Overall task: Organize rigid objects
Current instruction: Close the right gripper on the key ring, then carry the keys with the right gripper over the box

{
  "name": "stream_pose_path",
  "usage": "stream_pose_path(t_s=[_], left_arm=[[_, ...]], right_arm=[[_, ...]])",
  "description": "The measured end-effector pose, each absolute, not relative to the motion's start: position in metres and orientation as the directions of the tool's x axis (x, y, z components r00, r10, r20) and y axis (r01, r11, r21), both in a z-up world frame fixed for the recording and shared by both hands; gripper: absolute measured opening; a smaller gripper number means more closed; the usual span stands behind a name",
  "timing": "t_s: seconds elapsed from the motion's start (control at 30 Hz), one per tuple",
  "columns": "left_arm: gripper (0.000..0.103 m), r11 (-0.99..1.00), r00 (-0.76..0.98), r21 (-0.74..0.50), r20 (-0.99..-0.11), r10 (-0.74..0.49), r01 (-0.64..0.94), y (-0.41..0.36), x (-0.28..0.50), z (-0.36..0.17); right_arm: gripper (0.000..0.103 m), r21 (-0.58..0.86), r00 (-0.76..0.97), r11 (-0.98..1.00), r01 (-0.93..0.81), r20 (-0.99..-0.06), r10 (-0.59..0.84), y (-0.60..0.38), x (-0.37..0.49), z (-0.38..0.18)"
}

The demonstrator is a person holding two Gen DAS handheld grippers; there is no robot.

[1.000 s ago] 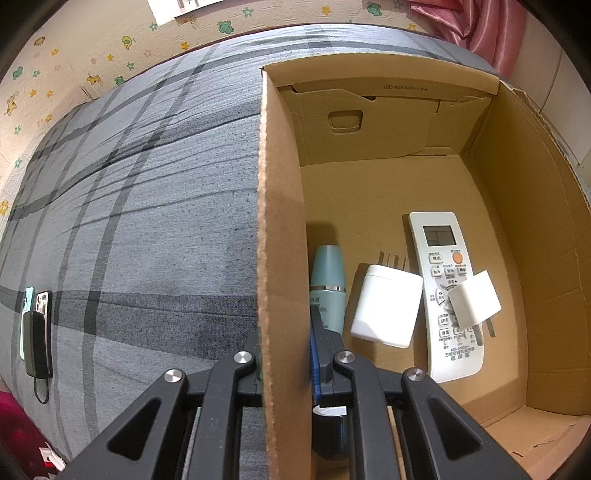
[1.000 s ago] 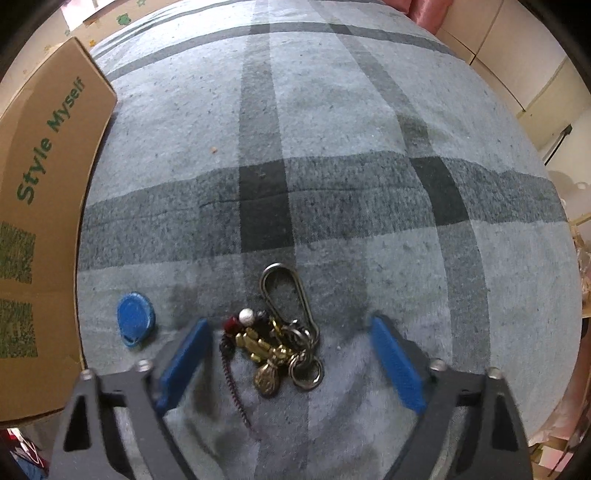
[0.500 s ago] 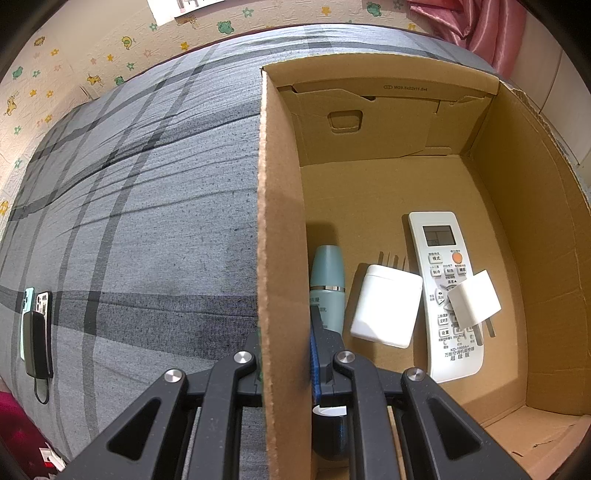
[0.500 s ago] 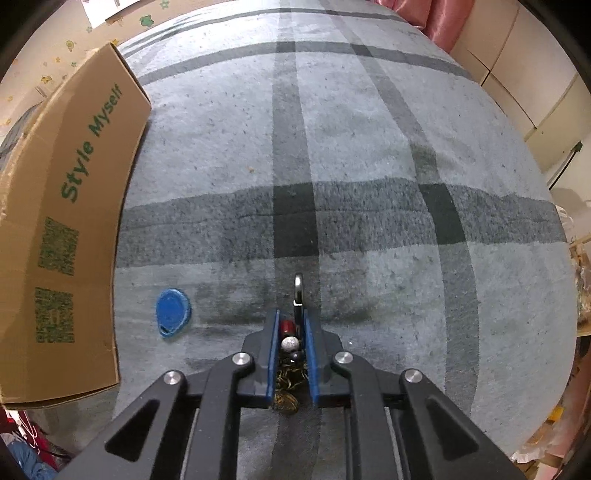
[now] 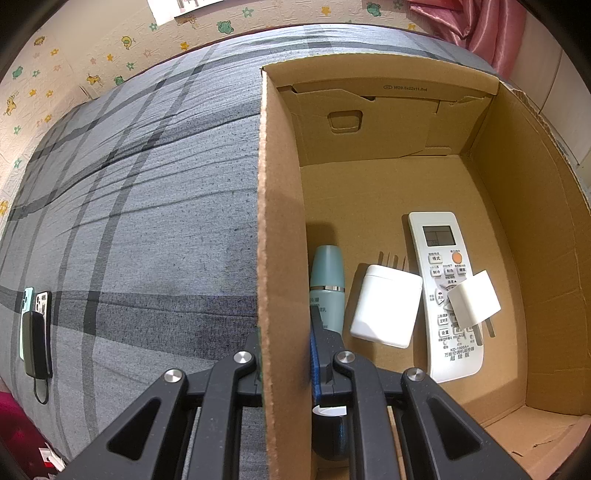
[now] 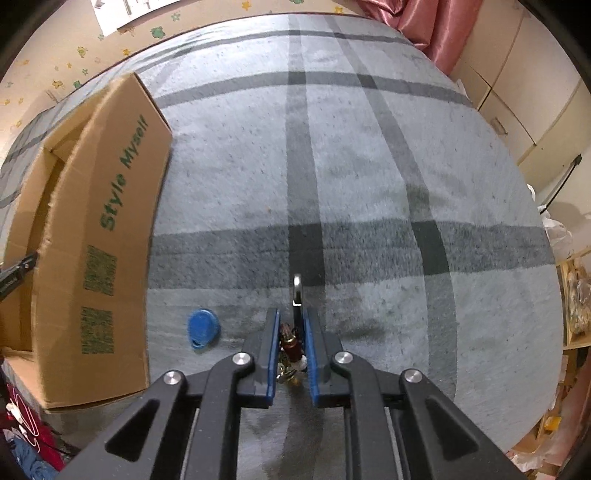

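My left gripper [image 5: 286, 347] is shut on the left wall of the open cardboard box [image 5: 280, 229]. Inside the box lie a teal bottle [image 5: 327, 284], a white case [image 5: 386, 304], a white remote [image 5: 445, 291] and a small white charger [image 5: 474, 297] on top of the remote. My right gripper [image 6: 291, 332] is shut on a key bunch [image 6: 291, 341] with a silver carabiner [image 6: 296, 290], lifted above the grey plaid bed. A blue key fob [image 6: 202, 328] lies on the bed to its left, near the box [image 6: 99, 236].
Two phones and a dark power bank [image 5: 35, 328] lie at the bed's left edge. The wall with stickers is behind, a pink curtain [image 6: 439, 26] at the back right. Clothes lie on the floor at lower left [image 6: 22, 424].
My right gripper closed on the key bunch and lifted it off the bed, moving back and up. The left gripper has stayed on the box wall.
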State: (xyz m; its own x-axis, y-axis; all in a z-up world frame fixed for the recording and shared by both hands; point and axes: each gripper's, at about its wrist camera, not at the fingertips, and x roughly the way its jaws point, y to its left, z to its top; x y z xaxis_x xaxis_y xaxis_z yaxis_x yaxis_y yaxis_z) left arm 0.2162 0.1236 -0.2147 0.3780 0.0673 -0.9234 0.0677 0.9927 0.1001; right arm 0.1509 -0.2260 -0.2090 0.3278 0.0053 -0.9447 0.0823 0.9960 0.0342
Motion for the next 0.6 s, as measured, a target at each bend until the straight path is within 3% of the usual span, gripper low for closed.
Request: stream_pose_path(t_s=[0.17, 0.6], left_arm=[[0.014, 0.993, 0.378, 0.1, -0.923, 0.068, 0.067, 0.124, 0.216, -0.215], [0.014, 0.993, 0.378, 0.101, -0.923, 0.068, 0.067, 0.125, 0.217, -0.215]], right_arm=[[0.008, 0.042, 0.356, 0.997, 0.07, -0.934, 0.014, -0.221, 0.154, -0.192], [0.008, 0.058, 0.415, 0.998, 0.027, -0.909, 0.042, -0.202, 0.165, -0.151]])
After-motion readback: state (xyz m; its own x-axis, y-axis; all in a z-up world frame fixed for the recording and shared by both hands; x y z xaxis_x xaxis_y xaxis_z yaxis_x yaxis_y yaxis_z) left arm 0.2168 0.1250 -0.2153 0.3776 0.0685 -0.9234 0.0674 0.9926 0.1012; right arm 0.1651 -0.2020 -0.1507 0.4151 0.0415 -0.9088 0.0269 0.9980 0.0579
